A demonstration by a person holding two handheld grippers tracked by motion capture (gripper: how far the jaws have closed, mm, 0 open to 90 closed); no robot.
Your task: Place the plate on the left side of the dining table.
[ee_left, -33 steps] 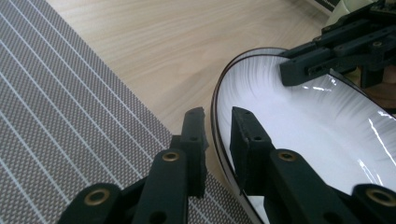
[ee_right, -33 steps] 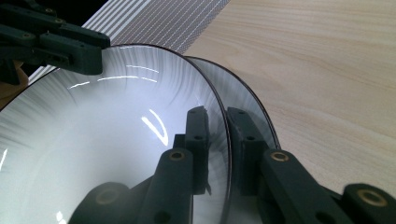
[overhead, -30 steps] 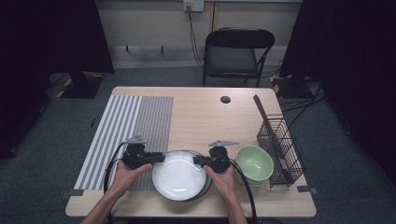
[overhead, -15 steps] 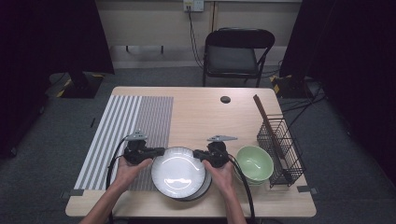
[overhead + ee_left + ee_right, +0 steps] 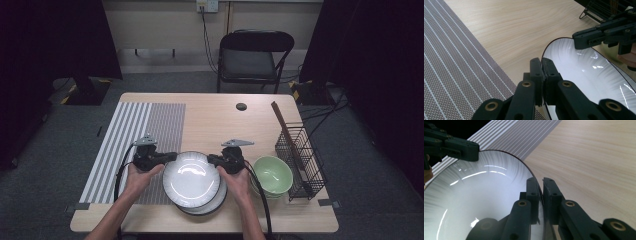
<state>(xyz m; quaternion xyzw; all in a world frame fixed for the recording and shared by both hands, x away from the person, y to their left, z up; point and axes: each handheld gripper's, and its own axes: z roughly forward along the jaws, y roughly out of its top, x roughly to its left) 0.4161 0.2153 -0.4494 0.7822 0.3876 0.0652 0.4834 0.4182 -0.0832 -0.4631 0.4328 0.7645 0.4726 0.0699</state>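
A white plate point(image 5: 192, 179) with a thin dark rim is held between both grippers, just above a second plate point(image 5: 212, 206) whose edge peeks out below it. My left gripper point(image 5: 171, 157) is shut on the plate's left rim, its jaws point(image 5: 541, 61) pinching the edge of the plate point(image 5: 586, 75). On the opposite rim my right gripper point(image 5: 212, 160) is shut too. In the right gripper view its jaws point(image 5: 541, 182) clamp the plate point(image 5: 474, 202), and the left gripper point(image 5: 461, 147) shows at the far rim.
A green bowl point(image 5: 272, 175) sits just right of the plates, beside a black wire rack point(image 5: 300, 155) with a brown stick. A striped placemat point(image 5: 135, 140) covers the table's left part. A small black cap point(image 5: 241, 106) lies far back. A chair point(image 5: 250, 60) stands behind the table.
Both grippers have closed on the top plate's rims. The plate has come up a little off the one beneath, whose edge now shows at the lower right.
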